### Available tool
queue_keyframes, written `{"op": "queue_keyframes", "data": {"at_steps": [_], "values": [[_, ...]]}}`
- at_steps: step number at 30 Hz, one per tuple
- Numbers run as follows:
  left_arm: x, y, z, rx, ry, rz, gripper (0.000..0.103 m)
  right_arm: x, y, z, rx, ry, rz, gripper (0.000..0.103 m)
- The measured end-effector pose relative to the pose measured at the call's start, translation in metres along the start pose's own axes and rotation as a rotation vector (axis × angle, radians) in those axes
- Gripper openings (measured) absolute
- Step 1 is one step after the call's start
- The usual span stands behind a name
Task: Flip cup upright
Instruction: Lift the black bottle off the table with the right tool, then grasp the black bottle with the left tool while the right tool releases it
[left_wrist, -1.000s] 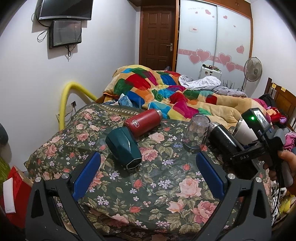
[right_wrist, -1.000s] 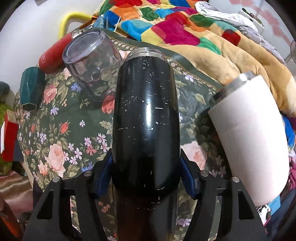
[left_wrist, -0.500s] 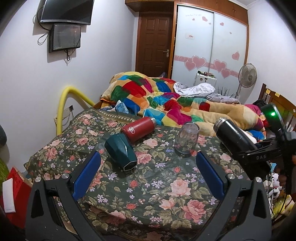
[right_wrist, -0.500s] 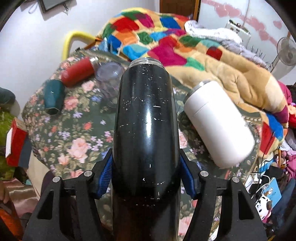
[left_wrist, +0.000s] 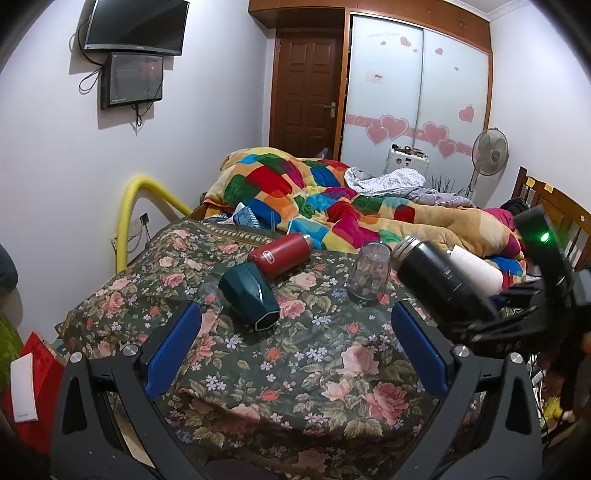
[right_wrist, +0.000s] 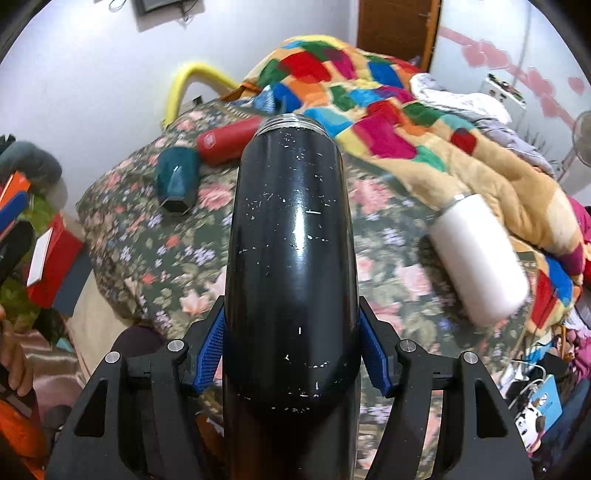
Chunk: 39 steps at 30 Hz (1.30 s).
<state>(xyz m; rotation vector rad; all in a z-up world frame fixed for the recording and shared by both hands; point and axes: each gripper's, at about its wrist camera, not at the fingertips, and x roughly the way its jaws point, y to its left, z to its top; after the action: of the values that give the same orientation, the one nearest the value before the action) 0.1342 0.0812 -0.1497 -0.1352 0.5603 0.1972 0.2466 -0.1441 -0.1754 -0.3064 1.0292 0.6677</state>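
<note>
Two ribbed blue pads of the right tongs (right_wrist: 291, 354) clamp the glossy, scuffed black cylindrical cup (right_wrist: 291, 236); left tongs (left_wrist: 295, 350) gape.

1. The glossy black metal cup (right_wrist: 291, 236) with a silver threaded rim has many small white scratches.
2. It is lifted above the floral bedcover (left_wrist: 295, 350), tilted, with its open rim pointing away.
</note>
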Motion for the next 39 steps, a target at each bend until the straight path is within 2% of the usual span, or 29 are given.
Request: {"op": "queue_keyframes", "data": {"at_steps": [7, 10, 18, 23, 31, 35, 39], "values": [[0.007, 0.01, -0.009, -0.01, 0.04, 0.011, 0.103, 0.052, 0.026, -0.008, -0.017, 0.098, 0.047, 0.062], [0.012, 0.012, -0.013, -0.015, 0.057, 0.012, 0.103, 0.072, 0.035, -0.011, -0.041, 0.136, 0.021, 0.062], [0.035, 0.016, -0.026, -0.04, 0.13, -0.016, 0.103, 0.089, 0.037, -0.012, -0.083, 0.165, -0.03, 0.062], [0.047, 0.017, -0.03, -0.055, 0.164, -0.034, 0.103, 0.095, 0.034, -0.012, -0.073, 0.178, -0.022, 0.062], [0.065, 0.015, -0.031, -0.075, 0.221, -0.02, 0.103, 0.094, 0.026, -0.009, -0.043, 0.211, 0.018, 0.062], [0.073, 0.01, -0.03, -0.074, 0.255, -0.041, 0.103, 0.069, 0.019, -0.008, -0.025, 0.162, 0.053, 0.063], [0.083, -0.005, -0.029, -0.066, 0.307, -0.121, 0.103, 0.034, 0.01, -0.01, -0.012, 0.082, 0.043, 0.063]]}}
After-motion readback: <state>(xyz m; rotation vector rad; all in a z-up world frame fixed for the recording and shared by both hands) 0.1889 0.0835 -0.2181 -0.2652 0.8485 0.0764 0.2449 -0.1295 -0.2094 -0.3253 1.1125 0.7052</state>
